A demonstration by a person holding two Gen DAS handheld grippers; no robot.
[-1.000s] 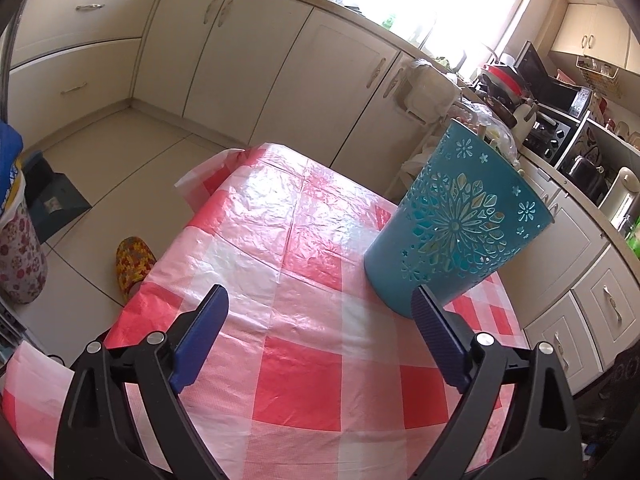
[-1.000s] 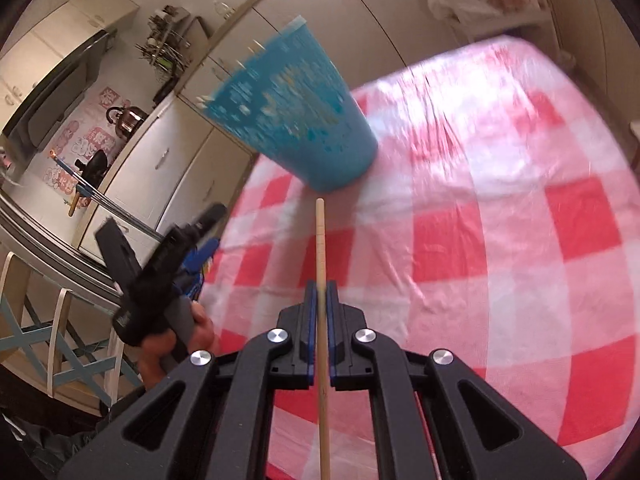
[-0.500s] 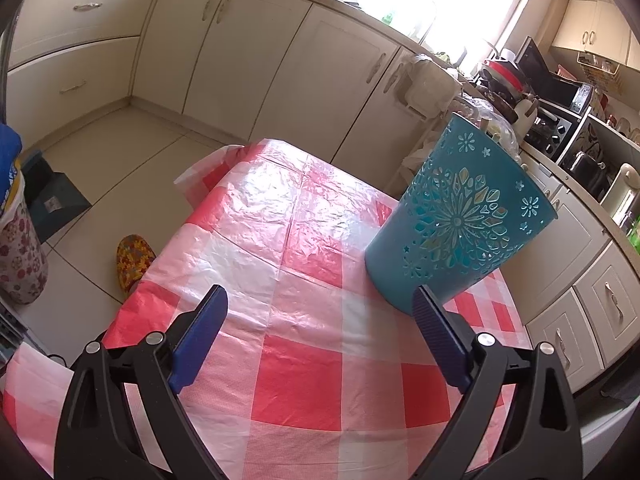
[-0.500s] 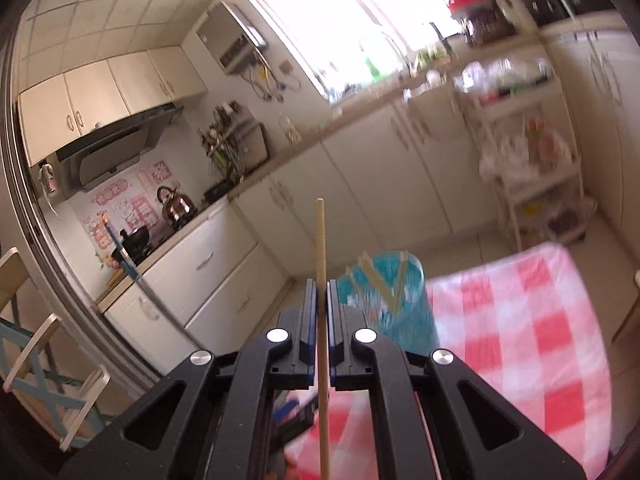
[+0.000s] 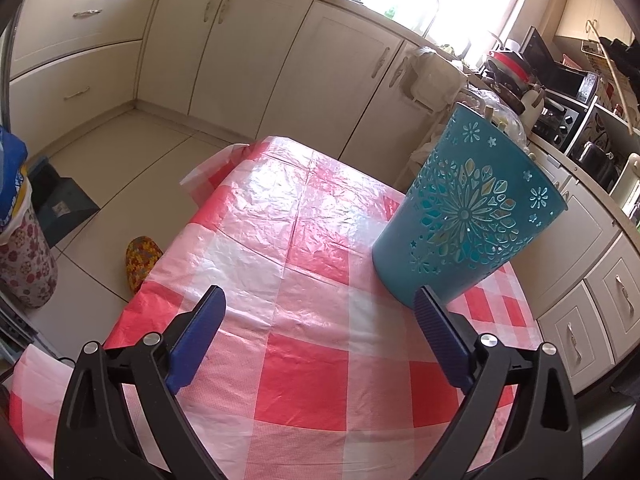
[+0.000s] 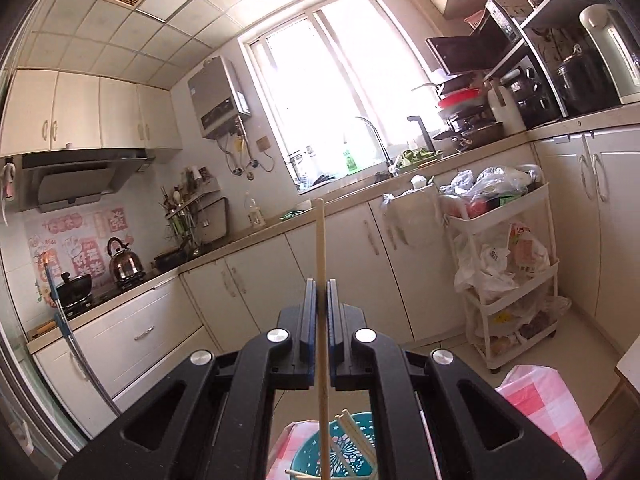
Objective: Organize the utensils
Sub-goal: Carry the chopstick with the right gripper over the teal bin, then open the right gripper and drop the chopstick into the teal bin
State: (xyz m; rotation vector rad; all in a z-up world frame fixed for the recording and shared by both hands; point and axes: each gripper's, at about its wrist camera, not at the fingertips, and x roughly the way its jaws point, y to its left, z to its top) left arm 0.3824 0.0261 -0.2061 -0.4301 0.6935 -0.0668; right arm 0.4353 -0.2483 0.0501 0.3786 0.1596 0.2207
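One chopstick [image 6: 320,264] is pinched tight between the blue pads of the right gripper [image 6: 319,294]. It sticks up past the pads, and its lower end hangs over the teal basket [image 6: 352,446]. More chopsticks [image 6: 354,434] lean inside that basket. The basket [image 5: 464,216] stands on the red and white checked tablecloth [image 5: 312,364]. Near the basket, the left gripper [image 5: 320,320] has its jaws spread wide with nothing in them.
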